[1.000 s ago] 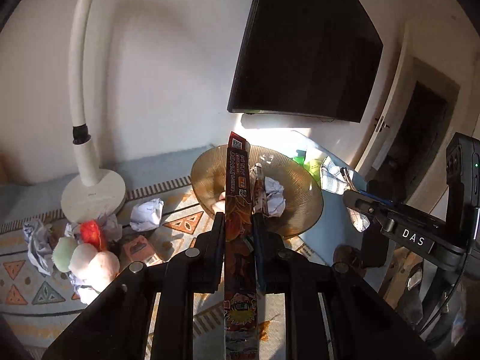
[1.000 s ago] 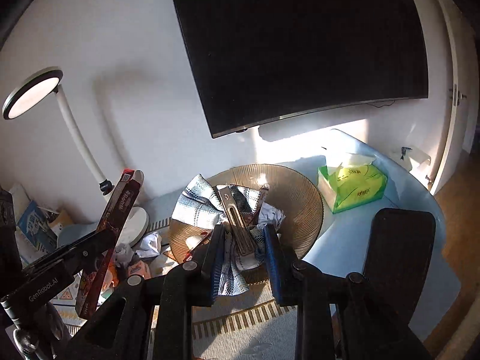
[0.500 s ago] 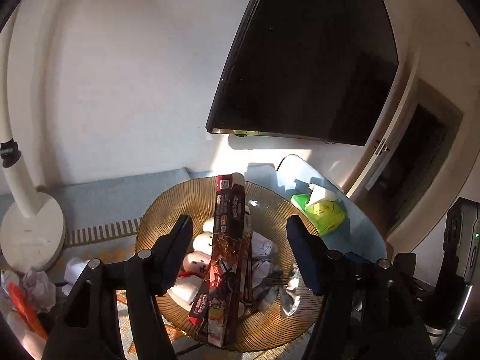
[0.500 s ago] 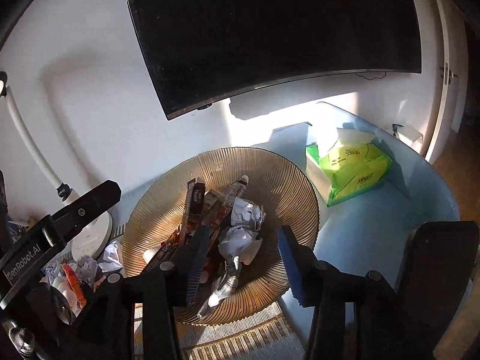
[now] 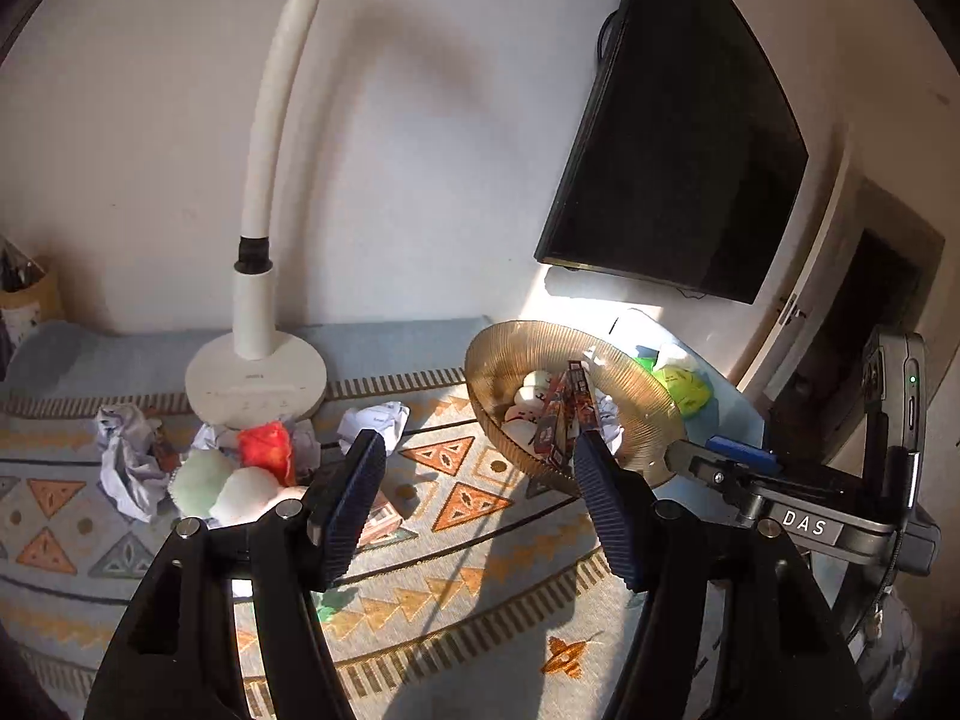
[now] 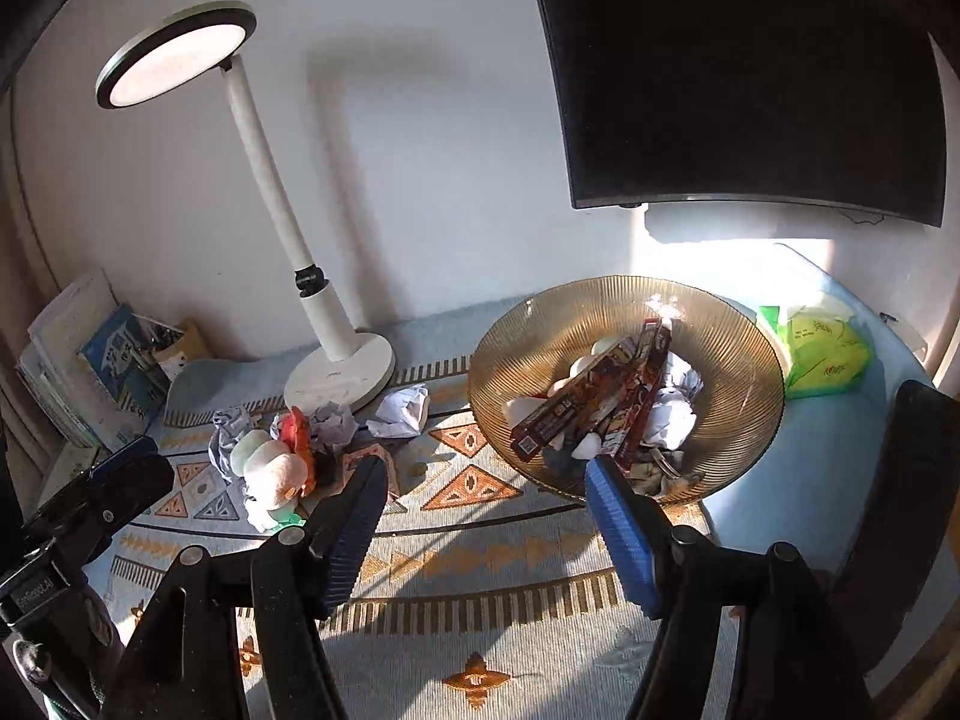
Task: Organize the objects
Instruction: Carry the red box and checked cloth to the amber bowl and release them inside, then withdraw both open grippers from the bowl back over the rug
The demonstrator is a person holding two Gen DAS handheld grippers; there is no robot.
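Jaws of left gripper (image 5: 474, 510) spread wide, nothing between them; right gripper (image 6: 480, 522) likewise wide and empty. Both hover over patterned mat (image 6: 480, 648) on desk (image 6: 828, 468). Just beyond left jaws: plush toy (image 5: 234, 483) and crumpled paper (image 5: 129, 456) heaped near lamp base (image 5: 255, 381); another paper ball (image 6: 402, 411) beside it. Further right, amber ribbed bowl (image 6: 726, 360) holds red snack box (image 6: 591, 399), paper wads, pale round items. Green tissue pack (image 6: 825, 351) behind bowl. Dark monitor (image 6: 738, 72) on wall at back.
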